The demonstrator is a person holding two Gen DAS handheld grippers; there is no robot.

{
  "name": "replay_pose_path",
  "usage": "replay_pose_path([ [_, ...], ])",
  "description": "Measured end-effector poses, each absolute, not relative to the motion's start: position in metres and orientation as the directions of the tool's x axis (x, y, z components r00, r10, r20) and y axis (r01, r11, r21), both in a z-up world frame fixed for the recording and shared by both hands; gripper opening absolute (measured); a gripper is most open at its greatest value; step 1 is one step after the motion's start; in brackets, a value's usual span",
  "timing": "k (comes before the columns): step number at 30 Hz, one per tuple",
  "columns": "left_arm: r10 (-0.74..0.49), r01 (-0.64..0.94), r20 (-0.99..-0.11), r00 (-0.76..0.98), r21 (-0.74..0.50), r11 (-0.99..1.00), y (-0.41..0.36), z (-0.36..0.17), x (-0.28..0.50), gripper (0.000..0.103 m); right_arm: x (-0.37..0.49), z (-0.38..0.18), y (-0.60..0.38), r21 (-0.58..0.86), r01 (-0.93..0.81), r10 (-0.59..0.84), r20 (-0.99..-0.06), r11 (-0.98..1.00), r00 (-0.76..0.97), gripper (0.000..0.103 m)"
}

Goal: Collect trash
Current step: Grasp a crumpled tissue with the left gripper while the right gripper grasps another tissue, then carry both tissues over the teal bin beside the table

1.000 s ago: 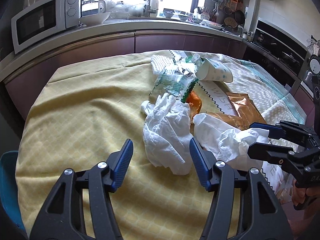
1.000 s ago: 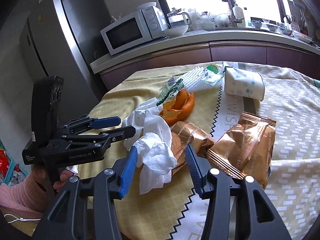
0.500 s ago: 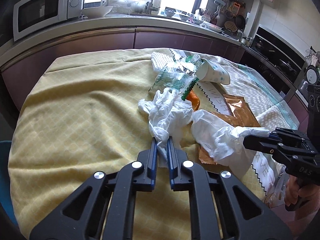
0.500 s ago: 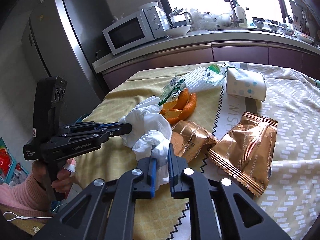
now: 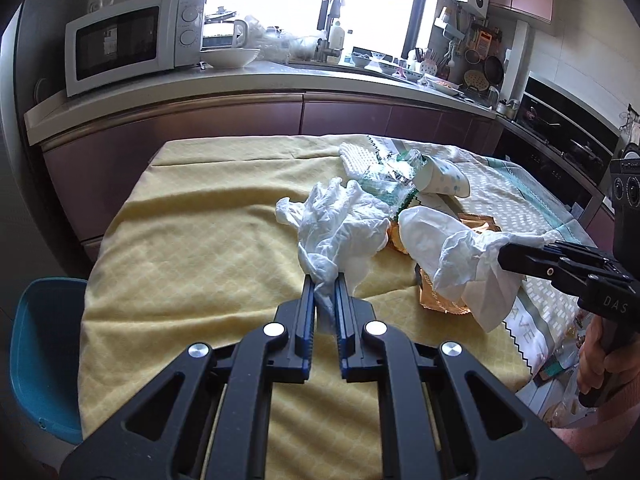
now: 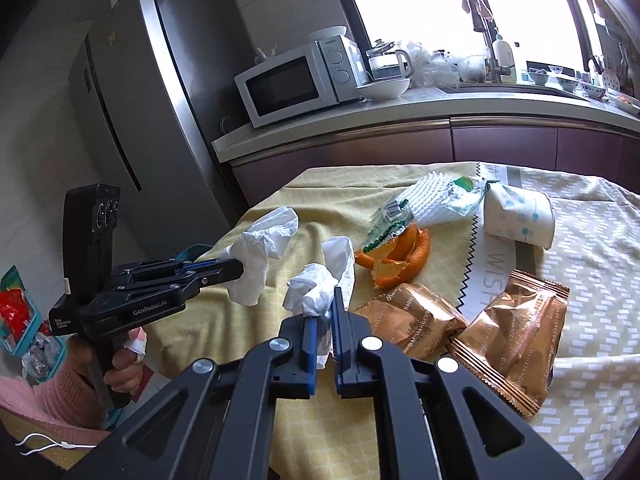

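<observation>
My left gripper (image 5: 323, 280) is shut on a crumpled white tissue (image 5: 340, 228) and holds it above the yellow tablecloth (image 5: 200, 248); it also shows in the right wrist view (image 6: 236, 268) with its tissue (image 6: 260, 252). My right gripper (image 6: 324, 300) is shut on a second white tissue (image 6: 320, 280), lifted off the table; in the left wrist view it (image 5: 504, 254) holds that tissue (image 5: 448, 252). Orange peel (image 6: 400, 256), two copper snack wrappers (image 6: 516, 320), a paper cup (image 6: 520, 220), white foam netting (image 6: 432, 200) and clear wrappers (image 6: 392, 216) lie on the table.
A blue chair (image 5: 36, 356) stands at the table's left side. A counter with a microwave (image 5: 128, 46) and a bowl (image 5: 230, 57) runs behind the table. A steel fridge (image 6: 132, 120) stands at the left. A bin with red trash (image 6: 20, 320) sits on the floor.
Both grippers closed from open onto the two tissues, then lifted and pulled them back and apart, uncovering the orange peel and a snack wrapper.
</observation>
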State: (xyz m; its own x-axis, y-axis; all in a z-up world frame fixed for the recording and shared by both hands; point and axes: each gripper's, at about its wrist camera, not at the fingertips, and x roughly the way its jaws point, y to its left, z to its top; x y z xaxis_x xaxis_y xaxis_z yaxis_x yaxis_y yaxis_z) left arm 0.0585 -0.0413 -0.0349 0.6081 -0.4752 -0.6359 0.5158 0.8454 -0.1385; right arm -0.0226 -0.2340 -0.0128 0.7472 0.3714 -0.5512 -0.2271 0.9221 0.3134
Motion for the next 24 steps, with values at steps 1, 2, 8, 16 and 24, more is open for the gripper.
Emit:
replay_pose_path([
  [1,-0.469,0.511,-0.632,0.617,-0.132,0.85,-0.038,-0.033,0.057,0.01,-0.022,-0.012,-0.232,0.315,-0.235,0.378,-0.548,0.92,0.746,0.006],
  [2,-0.463,0.506,-0.628,0.626,-0.125,0.854,-0.034,-0.031,0.054,0.01,-0.02,-0.012,-0.229,0.319,-0.242,0.386,-0.546,0.916,0.744,0.006],
  [8,-0.442,0.48,-0.611,0.656,-0.114,0.87,-0.011,-0.023,0.043,0.01,-0.011,-0.01,-0.213,0.334,-0.283,0.427,-0.532,0.899,0.731,0.005],
  [16,-0.408,0.431,-0.6,0.688,-0.114,0.895,0.014,-0.019,0.036,0.01,0.0,-0.008,-0.194,0.346,-0.326,0.469,-0.52,0.88,0.714,0.005],
  [24,-0.375,0.386,-0.596,0.71,-0.117,0.915,0.038,-0.018,0.033,0.01,0.01,-0.007,-0.173,0.348,-0.371,0.506,-0.514,0.861,0.692,0.006],
])
